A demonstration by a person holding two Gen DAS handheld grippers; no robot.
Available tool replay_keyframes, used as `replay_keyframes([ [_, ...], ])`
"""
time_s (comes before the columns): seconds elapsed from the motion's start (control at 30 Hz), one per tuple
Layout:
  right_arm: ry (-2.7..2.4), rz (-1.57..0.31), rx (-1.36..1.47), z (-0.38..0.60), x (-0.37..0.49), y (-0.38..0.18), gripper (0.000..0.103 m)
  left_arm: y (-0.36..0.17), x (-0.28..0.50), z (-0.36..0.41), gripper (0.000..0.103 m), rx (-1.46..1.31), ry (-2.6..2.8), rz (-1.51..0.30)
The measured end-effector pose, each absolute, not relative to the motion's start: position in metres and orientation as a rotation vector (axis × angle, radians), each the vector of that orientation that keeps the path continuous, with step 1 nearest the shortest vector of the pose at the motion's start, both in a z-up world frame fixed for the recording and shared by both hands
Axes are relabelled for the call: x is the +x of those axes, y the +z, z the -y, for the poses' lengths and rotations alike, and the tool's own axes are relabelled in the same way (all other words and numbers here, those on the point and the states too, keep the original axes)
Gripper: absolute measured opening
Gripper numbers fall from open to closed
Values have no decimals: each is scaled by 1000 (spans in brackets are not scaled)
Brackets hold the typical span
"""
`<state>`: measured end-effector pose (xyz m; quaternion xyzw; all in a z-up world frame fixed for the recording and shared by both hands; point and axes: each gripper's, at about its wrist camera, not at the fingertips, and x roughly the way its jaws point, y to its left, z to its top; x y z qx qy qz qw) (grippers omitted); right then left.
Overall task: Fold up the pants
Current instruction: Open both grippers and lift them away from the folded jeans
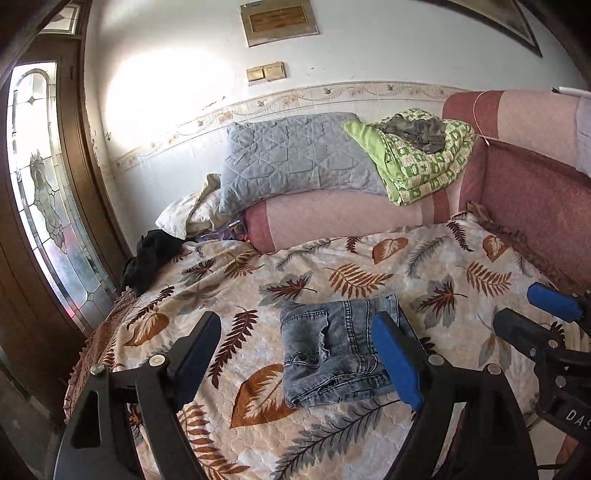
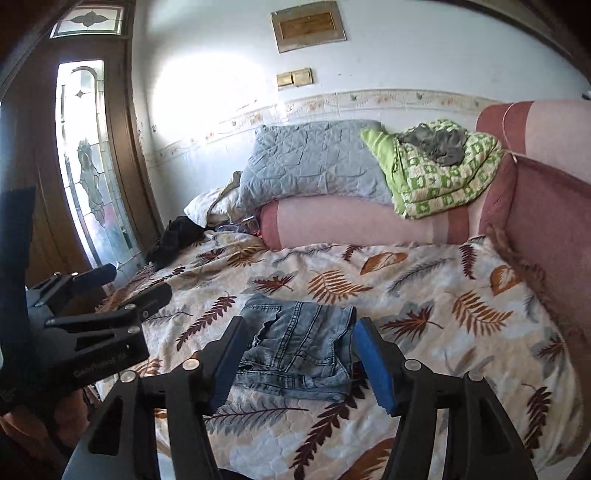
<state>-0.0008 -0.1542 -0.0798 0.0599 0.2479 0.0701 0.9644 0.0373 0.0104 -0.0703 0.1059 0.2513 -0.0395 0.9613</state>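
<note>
Folded jeans (image 1: pixel 336 350), flat on bedspread (image 1: pixel 424 266), waistband toward camera

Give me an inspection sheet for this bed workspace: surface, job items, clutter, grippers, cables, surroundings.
Surface: bedspread with a leaf print, lightly rumpled.
Job's things: jeans folded into a compact stack, lying flat on the bedspread, nothing pressing on them.
Clutter: black garment at the far left edge; grey quilt, green blanket and a pale pillow piled on the pink bolster.
Grippers: left gripper open, nothing held; right gripper open, nothing held; both above the jeans.
Cables: nothing seen.
Surroundings: white wall with a plaque, stained-glass door at left, pink headboard at right.
</note>
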Motion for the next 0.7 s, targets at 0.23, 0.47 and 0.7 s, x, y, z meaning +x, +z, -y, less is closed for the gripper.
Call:
replay_keyframes([
  [0.23, 99, -477, 73, 143, -7, -80, 66, -71, 32, -25, 88, 163, -68, -508],
  [0.47, 97, -473, 51, 132, -9, -82, 66, -79, 37, -41, 89, 144, 5, -530],
  [0.7, 115, -486, 42, 120, -7, -86, 67, -83, 35, -54, 89, 135, 40, -523],
])
